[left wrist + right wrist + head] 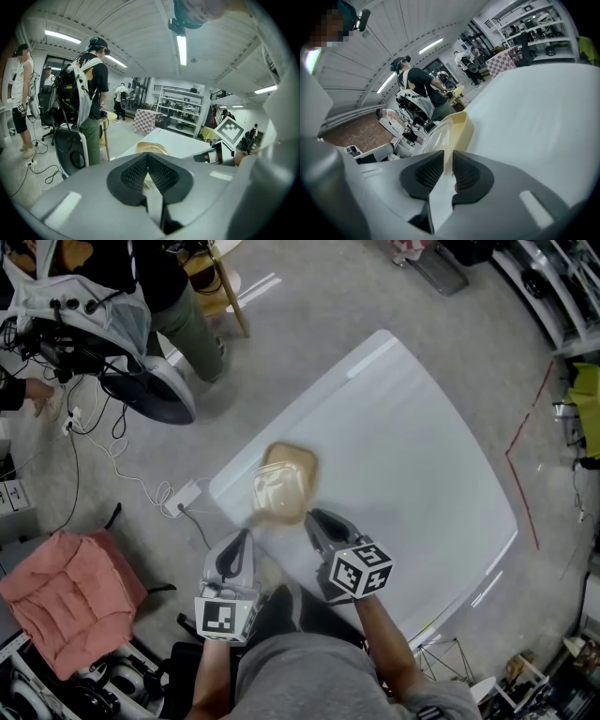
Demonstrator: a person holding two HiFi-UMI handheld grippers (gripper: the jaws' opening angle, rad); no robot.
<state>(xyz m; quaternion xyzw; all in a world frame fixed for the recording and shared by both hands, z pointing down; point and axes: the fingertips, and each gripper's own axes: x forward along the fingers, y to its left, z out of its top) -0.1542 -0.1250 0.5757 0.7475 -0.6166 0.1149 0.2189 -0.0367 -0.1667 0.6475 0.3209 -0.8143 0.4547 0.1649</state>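
Note:
A tan tray-like container with a clear plastic cover lies on the white table near its front-left edge, blurred in the head view. My left gripper comes in from the lower left, its jaws shut on the cover's near edge, with the container just beyond them. From the lower right, my right gripper has its jaws pinched on the clear cover where it rises from the container. What is inside the container is hidden.
A person in green trousers with a backpack rig stands left of the table, beside a round-based stand. Cables and a power strip lie on the floor. A pink cushion sits at lower left. Shelving lines the far wall.

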